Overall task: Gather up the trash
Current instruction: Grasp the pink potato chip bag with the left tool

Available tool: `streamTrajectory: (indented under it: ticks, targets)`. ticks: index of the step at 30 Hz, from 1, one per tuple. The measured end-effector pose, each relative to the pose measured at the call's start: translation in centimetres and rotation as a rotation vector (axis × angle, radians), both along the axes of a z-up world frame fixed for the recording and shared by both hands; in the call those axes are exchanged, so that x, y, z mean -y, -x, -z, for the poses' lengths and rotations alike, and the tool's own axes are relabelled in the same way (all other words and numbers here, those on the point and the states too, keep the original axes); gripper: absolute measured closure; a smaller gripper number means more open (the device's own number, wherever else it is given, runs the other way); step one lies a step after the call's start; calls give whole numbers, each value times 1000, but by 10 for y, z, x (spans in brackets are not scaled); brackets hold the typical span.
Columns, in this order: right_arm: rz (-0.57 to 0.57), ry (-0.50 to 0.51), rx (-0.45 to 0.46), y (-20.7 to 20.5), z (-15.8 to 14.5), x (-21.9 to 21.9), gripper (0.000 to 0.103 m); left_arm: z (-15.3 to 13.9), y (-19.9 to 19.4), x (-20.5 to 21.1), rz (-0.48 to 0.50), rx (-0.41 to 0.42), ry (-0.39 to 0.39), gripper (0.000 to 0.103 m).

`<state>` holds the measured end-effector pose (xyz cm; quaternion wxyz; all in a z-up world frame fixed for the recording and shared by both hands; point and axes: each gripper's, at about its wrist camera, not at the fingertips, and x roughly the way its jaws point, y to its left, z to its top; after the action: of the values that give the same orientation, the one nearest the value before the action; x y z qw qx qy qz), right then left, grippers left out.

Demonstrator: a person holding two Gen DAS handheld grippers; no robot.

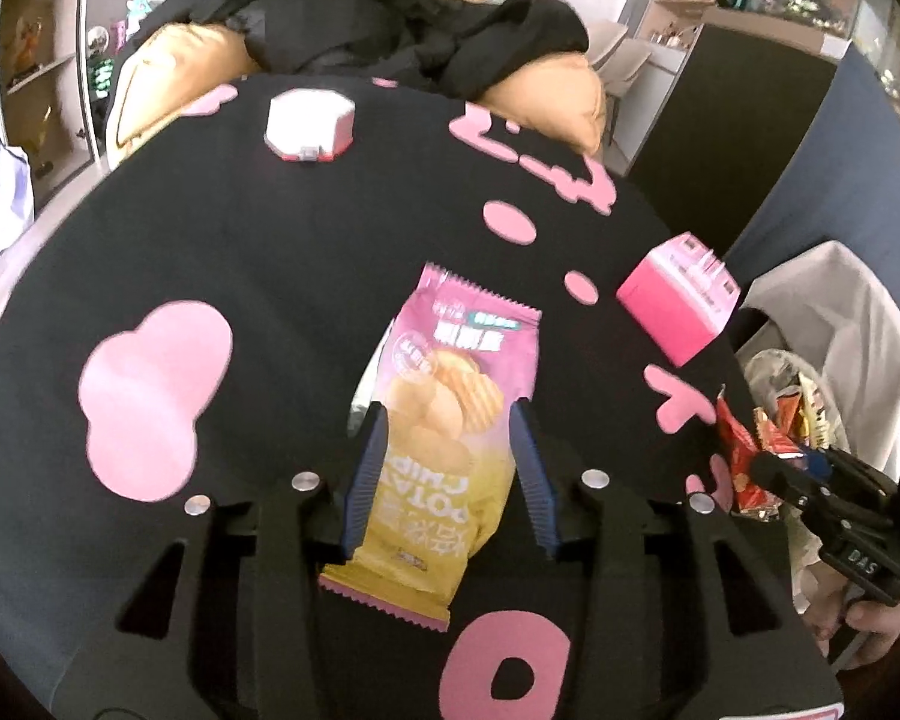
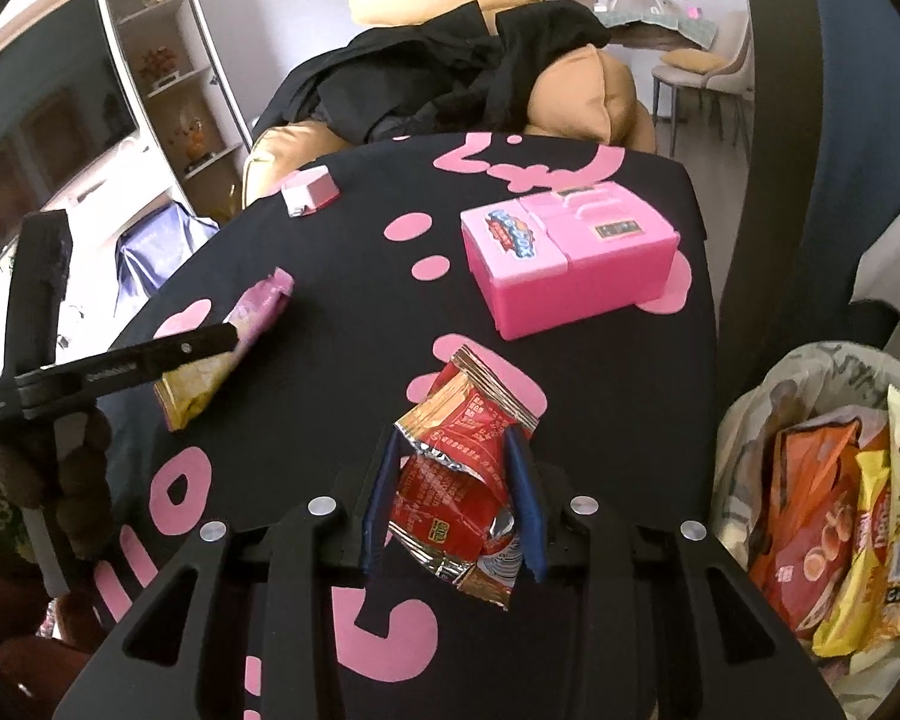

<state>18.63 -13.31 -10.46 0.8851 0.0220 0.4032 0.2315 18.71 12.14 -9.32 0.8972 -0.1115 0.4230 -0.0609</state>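
A pink and yellow potato chip bag (image 1: 450, 396) stands lengthwise between the blue pads of my left gripper (image 1: 448, 408), which is shut on it; its yellow end reaches back over the gripper body. From the right wrist view the same bag (image 2: 234, 348) shows tilted in the left gripper (image 2: 228, 336). My right gripper (image 2: 455, 435) is shut on a crumpled red foil wrapper (image 2: 462, 480) just above the black cloth with pink shapes (image 2: 342, 276). The left wrist view shows the right gripper (image 1: 780, 462) at the table's right edge with the red wrapper (image 1: 741, 456).
A white-lined trash bag (image 2: 768, 396) with several snack packets stands right of the table. A pink toy box (image 2: 564, 258) lies at the far right of the cloth, a small white and pink box (image 2: 309, 189) at the far edge. Behind, black clothes (image 2: 438, 78) lie on a tan sofa.
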Motion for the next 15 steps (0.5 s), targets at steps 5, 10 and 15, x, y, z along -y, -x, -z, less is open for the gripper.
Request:
streamTrajectory:
  ticks: [5,10,15]
  targets:
    - [3,-19,-22,1,4,3,68,3,-1,-2,-24,8,13,65]
    - [-34,-29,-13,10,-1,1,50,9,1,-20,-66,-11,67,97]
    - [-21,17,2,14,3,-3,45,7,10,-29,-95,-5,96,99]
